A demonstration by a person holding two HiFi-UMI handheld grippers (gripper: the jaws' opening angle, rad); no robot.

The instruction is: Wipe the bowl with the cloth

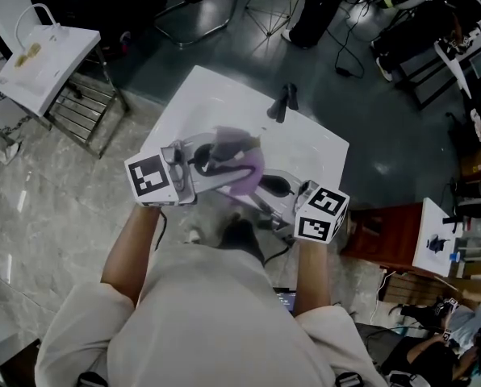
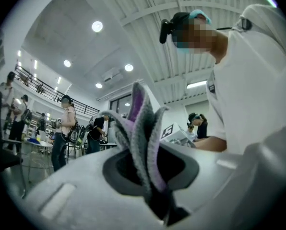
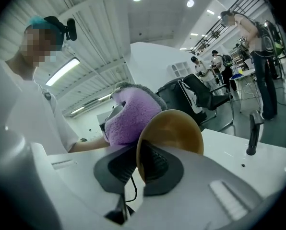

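I am keeping my left claw (image 2: 150,174) clamped on the folded purple-and-grey cloth (image 2: 142,128), whose folds are sticking up from between the jaws. My right claw (image 3: 139,164) is pinching the rim of the brown bowl (image 3: 174,131), which is standing tipped on edge above the white desk (image 3: 229,147). The cloth is bunching just behind the bowl, between both claws.
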